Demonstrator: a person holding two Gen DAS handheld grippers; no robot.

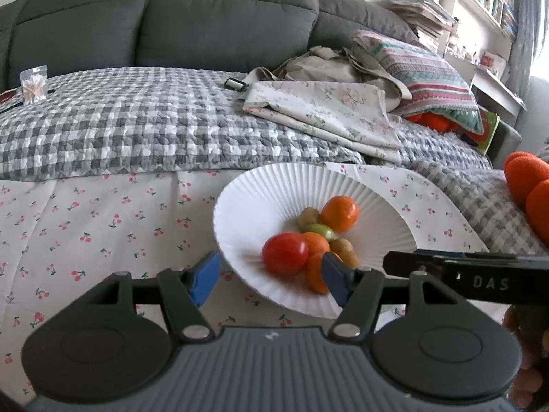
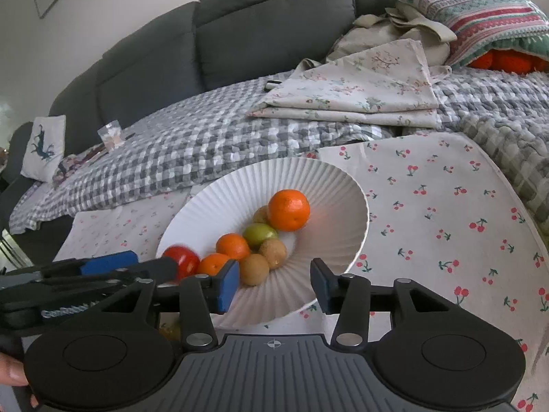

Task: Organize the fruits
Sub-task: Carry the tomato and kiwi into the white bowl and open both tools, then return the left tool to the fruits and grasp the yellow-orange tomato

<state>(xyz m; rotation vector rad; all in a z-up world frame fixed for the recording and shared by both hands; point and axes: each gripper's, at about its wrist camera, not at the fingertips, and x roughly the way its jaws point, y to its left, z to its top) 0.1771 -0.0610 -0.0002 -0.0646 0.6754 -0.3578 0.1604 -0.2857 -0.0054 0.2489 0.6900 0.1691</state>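
Observation:
A white ribbed plate (image 1: 260,189) (image 2: 308,178) sits on the cherry-print cloth and holds a red tomato (image 1: 284,253) (image 2: 182,257), three oranges, the largest at the back (image 1: 340,213) (image 2: 289,210), a green fruit (image 1: 320,230) (image 2: 259,234) and several brown kiwis (image 2: 272,253). My left gripper (image 1: 271,276) is open and empty, its fingers straddling the plate's near rim by the tomato. My right gripper (image 2: 274,283) is open and empty over the plate's near edge. The left gripper's blue finger also shows in the right wrist view (image 2: 109,262).
The cherry-print cloth (image 1: 103,213) (image 2: 446,206) covers the surface. Behind it lie a grey checked blanket (image 1: 137,127), folded floral fabric (image 1: 322,113), a striped pillow (image 1: 429,79) and a grey sofa back (image 1: 206,17). Orange plush shapes (image 1: 528,189) sit at the right.

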